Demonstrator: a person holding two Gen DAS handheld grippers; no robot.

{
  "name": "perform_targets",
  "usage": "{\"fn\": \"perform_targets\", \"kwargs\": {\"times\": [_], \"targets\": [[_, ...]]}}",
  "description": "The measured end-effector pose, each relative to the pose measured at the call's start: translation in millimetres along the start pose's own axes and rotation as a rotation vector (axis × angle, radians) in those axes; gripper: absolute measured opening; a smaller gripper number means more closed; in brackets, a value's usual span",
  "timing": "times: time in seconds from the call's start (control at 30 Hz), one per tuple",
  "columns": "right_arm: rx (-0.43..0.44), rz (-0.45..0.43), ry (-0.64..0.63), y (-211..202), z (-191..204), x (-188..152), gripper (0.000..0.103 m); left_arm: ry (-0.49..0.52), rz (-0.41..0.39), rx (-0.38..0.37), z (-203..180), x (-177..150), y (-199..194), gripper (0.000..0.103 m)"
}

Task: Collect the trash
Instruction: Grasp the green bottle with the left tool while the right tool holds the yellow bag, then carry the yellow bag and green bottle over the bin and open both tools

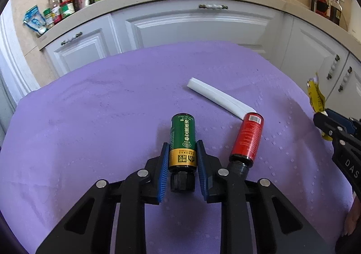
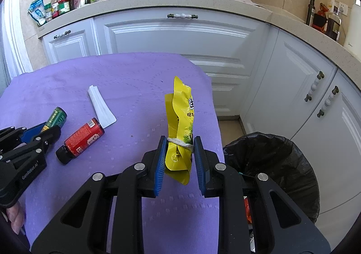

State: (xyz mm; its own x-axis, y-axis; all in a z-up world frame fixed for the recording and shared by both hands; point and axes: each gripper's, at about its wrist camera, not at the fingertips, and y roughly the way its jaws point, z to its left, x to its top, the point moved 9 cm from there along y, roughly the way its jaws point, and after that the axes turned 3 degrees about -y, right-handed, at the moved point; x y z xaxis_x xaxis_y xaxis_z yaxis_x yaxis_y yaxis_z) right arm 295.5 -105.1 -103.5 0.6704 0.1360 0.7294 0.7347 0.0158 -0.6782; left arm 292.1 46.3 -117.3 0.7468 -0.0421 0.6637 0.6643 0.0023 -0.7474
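My left gripper (image 1: 182, 149) is shut on a green and gold bottle (image 1: 182, 141) with a black cap, at the purple tablecloth (image 1: 90, 118). A red bottle (image 1: 247, 138) lies just to its right, touching a white folded strip (image 1: 220, 97). My right gripper (image 2: 180, 143) is shut on a yellow snack bag (image 2: 181, 123) tied with string and holds it upright above the table's right edge. The right wrist view also shows the green bottle (image 2: 56, 117), the red bottle (image 2: 84, 137), the white strip (image 2: 100, 107) and the left gripper (image 2: 48, 128).
A bin lined with a black bag (image 2: 277, 170) stands on the floor right of the table (image 2: 135, 78). White kitchen cabinets (image 2: 180, 35) run behind and to the right. The counter (image 2: 158, 3) holds jars, bottles, a pan and a pot.
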Motion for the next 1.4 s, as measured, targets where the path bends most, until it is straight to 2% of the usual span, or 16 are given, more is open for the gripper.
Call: {"fn": "perform_targets", "kwargs": {"times": [0.37, 0.57, 0.7, 0.87, 1.17, 1.4], "targets": [[-0.012, -0.038, 0.002, -29.1, -4.3, -8.0, 0.023, -0.061, -0.065, 0.037, 8.9, -6.0, -32.2, 0.024], [-0.05, -0.061, 0.024, -54.4, -28.2, -20.5, 0.023, -0.058, -0.126, 0.027, -5.2, -7.6, -62.7, 0.024], [-0.083, -0.07, 0.05, -70.4, -51.0, -32.3, 0.023, -0.037, -0.177, 0.011, -25.7, -8.9, -83.8, 0.025], [-0.131, -0.075, 0.082, -86.5, -84.9, -50.4, 0.023, -0.002, -0.203, -0.03, -56.7, -11.2, -96.7, 0.025], [-0.2, -0.075, 0.142, -102.5, -141.9, -76.1, 0.023, 0.076, -0.216, -0.121, -128.0, -17.7, -104.0, 0.025], [-0.225, -0.07, 0.176, -103.8, -171.2, -89.0, 0.023, 0.129, -0.237, -0.147, -172.6, -17.1, -104.1, 0.025]]}}
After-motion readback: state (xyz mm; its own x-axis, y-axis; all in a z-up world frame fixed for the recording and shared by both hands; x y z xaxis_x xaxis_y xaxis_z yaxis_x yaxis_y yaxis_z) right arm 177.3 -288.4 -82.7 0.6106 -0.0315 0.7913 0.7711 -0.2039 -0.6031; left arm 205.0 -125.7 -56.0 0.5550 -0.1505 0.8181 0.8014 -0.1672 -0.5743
